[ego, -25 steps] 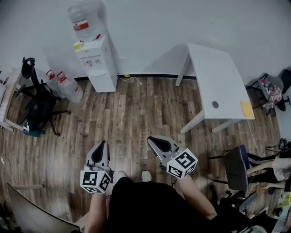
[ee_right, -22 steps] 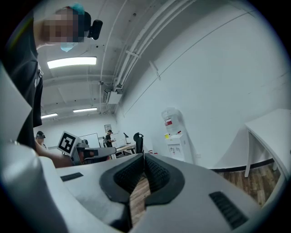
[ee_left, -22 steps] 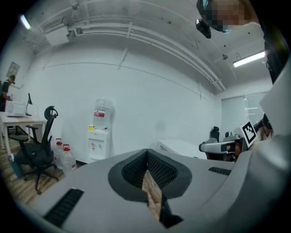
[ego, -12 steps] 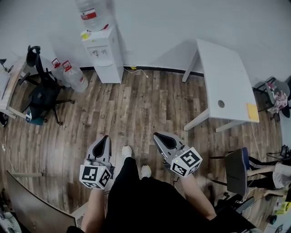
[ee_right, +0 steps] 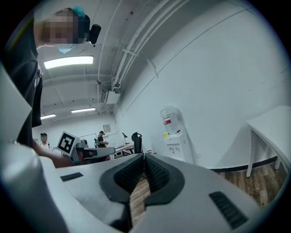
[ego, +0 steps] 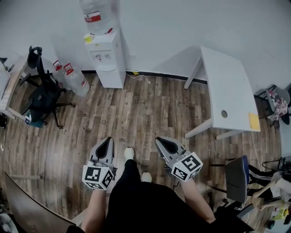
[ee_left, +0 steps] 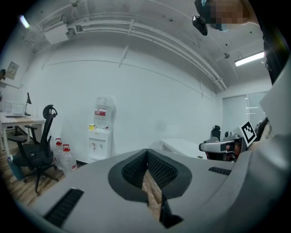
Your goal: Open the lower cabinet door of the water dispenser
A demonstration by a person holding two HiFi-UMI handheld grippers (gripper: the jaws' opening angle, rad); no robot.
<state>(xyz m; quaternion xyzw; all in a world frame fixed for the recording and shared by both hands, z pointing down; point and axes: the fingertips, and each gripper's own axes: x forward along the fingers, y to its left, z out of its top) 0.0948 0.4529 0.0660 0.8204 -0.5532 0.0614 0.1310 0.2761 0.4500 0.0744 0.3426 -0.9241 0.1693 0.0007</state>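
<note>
Room: a white-walled office with a wood-plank floor (ego: pixel 145 104), seen steeply from above.
Left gripper (ego: pixel 107 139): held low, just in front of the person's body. Its jaws are pressed together and nothing is held.
Right gripper (ego: pixel 158 139): held beside the left one, likewise closed and empty.
Ground ahead: bare floor lies between both grippers and the target, which is well apart from them.
Sides of the path: an office chair (ego: pixel 43 98) and two spare water bottles (ego: pixel 72 78) stand left of the target. A white table (ego: pixel 227 91) stands to the right.
Water dispenser (ego: pixel 108 54): set against the far wall, with a large bottle (ego: pixel 96 13) on top.
Lower cabinet door (ego: pixel 112 78): the lower front panel, apparently shut. Its handle is too small to be made out.
Step in hand: the approach, by judgement; the door has not yet been touched.
Doing it well: the dispenser is best faced squarely and one gripper lowered to door level. The jaws should be parted before the door's edge is reached, then the door drawn outward gently so the bottle is not rocked.
</note>
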